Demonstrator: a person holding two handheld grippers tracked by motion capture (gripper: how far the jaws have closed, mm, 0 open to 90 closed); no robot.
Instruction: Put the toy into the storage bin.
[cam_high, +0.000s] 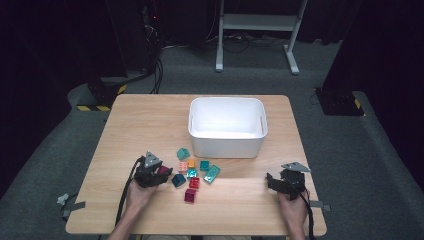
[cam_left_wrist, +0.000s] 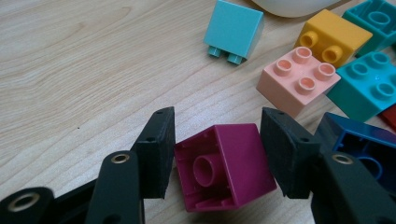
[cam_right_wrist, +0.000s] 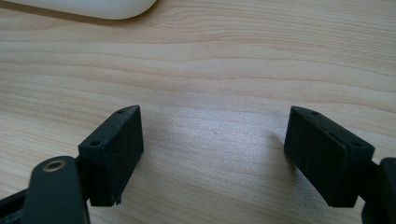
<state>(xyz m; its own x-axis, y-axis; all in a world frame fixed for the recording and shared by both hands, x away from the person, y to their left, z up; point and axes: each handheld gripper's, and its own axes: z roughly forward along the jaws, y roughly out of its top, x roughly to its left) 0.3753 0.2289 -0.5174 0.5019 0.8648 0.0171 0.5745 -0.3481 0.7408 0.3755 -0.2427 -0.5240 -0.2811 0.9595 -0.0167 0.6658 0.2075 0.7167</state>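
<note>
Left gripper (cam_left_wrist: 217, 156) is clamping the magenta brick (cam_left_wrist: 224, 165), lower centre of frame, lying tilted on its side; it risks twisting out when lifted. Right gripper (cam_right_wrist: 212, 154) is sitting wide open, empty.

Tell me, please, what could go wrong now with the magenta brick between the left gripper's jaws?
1. The magenta brick lies on its side, hollow facing the camera, and sits skewed between the left gripper jaws, so it might twist or slip when lifted.
2. The dark blue brick lies close beside one jaw; that jaw may nudge it.
3. The white bin stands beyond the brick cluster, so a low carry could catch its rim.
</note>
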